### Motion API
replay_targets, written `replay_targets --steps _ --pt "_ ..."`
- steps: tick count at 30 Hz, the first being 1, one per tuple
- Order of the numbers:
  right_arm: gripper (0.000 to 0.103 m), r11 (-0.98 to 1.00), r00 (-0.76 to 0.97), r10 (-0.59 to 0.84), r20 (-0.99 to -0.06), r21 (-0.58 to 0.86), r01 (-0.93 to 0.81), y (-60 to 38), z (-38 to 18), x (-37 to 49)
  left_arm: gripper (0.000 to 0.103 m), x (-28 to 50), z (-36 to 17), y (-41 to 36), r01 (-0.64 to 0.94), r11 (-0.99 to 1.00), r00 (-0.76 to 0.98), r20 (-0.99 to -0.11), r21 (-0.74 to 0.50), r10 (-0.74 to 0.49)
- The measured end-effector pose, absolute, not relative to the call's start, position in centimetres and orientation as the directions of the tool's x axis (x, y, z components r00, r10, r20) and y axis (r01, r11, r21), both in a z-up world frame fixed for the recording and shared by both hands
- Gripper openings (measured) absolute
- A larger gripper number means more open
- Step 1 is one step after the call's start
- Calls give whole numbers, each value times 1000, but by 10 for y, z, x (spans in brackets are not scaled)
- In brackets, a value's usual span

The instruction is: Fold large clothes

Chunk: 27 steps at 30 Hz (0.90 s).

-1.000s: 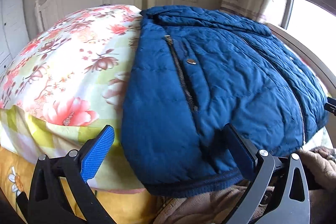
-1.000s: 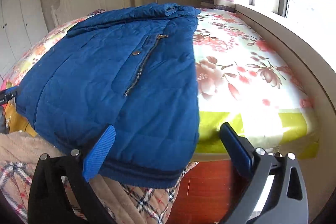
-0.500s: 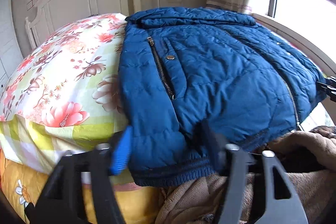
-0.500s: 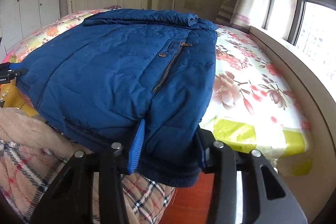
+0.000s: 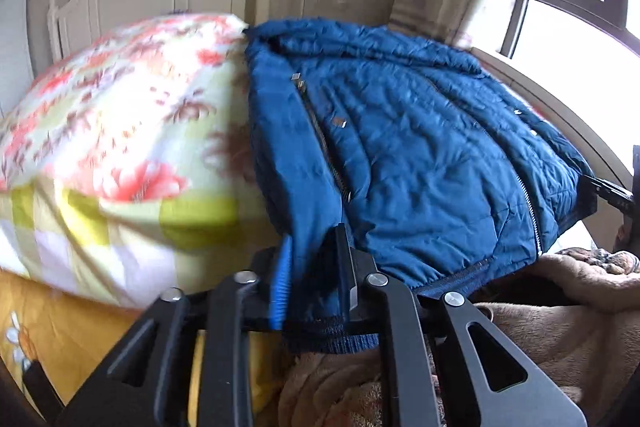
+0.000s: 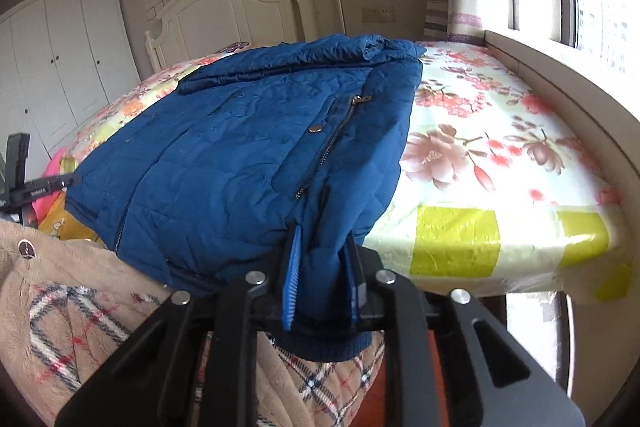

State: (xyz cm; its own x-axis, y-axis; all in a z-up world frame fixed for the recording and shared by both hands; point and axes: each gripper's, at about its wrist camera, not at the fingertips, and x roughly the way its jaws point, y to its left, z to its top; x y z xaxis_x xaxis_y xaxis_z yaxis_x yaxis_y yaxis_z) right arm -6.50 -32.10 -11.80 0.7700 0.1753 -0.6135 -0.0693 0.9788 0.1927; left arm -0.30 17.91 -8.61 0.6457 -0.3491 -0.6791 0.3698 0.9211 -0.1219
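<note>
A blue quilted jacket (image 5: 400,147) lies front up on the floral bed sheet (image 5: 120,131), zipped, collar toward the headboard. My left gripper (image 5: 312,279) is shut on the jacket's hem at its left bottom corner. In the right wrist view the jacket (image 6: 240,167) lies the same way, and my right gripper (image 6: 320,283) is shut on the hem at its right bottom corner. The other gripper's tip shows at each view's edge.
A beige fleece garment with plaid lining (image 6: 80,307) hangs below the jacket at the bed's foot. A white headboard (image 6: 240,11) stands at the far end. A window ledge (image 6: 560,83) runs along the bed's right side. White wardrobes (image 6: 60,59) stand at left.
Both grippers moved in over the jacket's bottom corners and closed on the hem; a second ago both stood open in front of it.
</note>
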Motion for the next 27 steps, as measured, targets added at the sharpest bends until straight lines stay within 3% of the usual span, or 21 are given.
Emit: replay_targets --steps 2,4,6,7,8,9,12,16,17,18,19,20,22,24,27 --pt "72 978 757 190 -625 191 -88 -320 -120 -63 19 -2 -91 179 360 927 639 -695 -108 -329" --pt "75 975 749 199 -632 204 -87 -318 -123 -62 29 0 -97 181 352 930 623 -714 -110 -320" --pt "75 971 733 211 -647 223 -83 -318 -128 -58 54 5 -103 186 333 934 606 -731 -126 -314" --pt "76 970 726 214 -653 230 -78 -319 -132 -58 77 7 -106 187 332 933 597 -734 -143 -324" --pt "76 969 722 214 -658 236 -73 -319 -135 -57 89 3 -109 188 336 930 596 -731 -150 -333" --pt "76 967 724 217 -655 243 -70 -320 -137 -57 90 2 -110 186 348 925 594 -727 -154 -345" --pt "77 958 726 235 -646 280 -61 -326 -141 -53 90 7 -116 184 353 920 591 -721 -173 -362" --pt "84 956 714 245 -656 286 -65 -325 -151 -49 90 24 -134 175 387 877 506 -729 -287 -462" --pt "81 955 724 241 -646 289 -60 -326 -153 -50 78 25 -136 174 387 874 509 -722 -294 -469" --pt "72 956 732 237 -639 288 -58 -326 -154 -53 72 25 -136 173 382 875 516 -717 -296 -468" --pt "41 954 738 244 -629 291 -68 -325 -153 -56 54 22 -135 173 390 870 526 -702 -302 -480" --pt "25 950 741 269 -615 296 -99 -324 -150 -60 37 18 -132 171 404 866 533 -693 -295 -485" --pt "18 955 741 274 -612 263 -136 -318 -140 -66 22 4 -120 168 441 860 555 -676 -256 -486" --pt "16 952 755 293 -587 249 -176 -314 -125 -75 19 -12 -102 171 465 855 586 -645 -229 -491" --pt "15 937 804 334 -492 267 -226 -312 -92 -93 19 -28 -71 185 477 827 612 -563 -297 -555"
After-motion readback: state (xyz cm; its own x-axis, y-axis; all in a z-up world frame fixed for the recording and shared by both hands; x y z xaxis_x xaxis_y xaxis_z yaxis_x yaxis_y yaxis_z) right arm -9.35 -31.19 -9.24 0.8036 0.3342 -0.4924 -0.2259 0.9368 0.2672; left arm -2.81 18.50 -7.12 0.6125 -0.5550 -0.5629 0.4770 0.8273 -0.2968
